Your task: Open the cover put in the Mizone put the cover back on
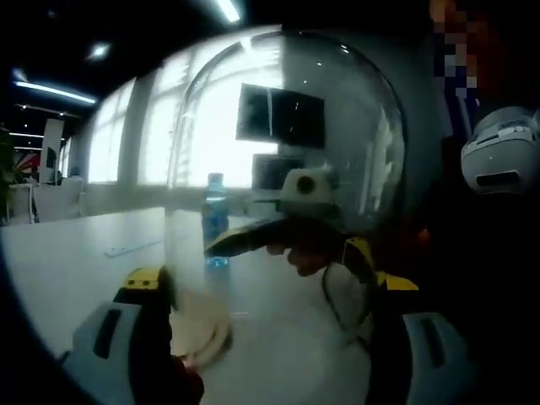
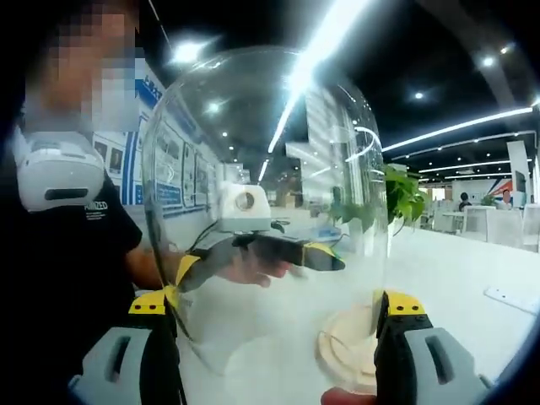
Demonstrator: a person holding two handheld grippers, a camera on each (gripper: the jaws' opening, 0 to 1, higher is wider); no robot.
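A tall clear glass dome cover stands between the jaws of my left gripper, which press on its two sides. My right gripper clamps the same cover from the opposite side. Each gripper shows through the glass in the other's view. A round wooden base lies on the white table below the cover's rim, low by my left gripper's left jaw, and the base sits by my right gripper's right jaw. A blue Mizone bottle stands upright on the table beyond the cover, seen through the glass.
A person in a black shirt with a white device on the chest stands close behind the grippers. A flat white strip lies on the table. A green plant, dark monitors and white chairs stand farther off.
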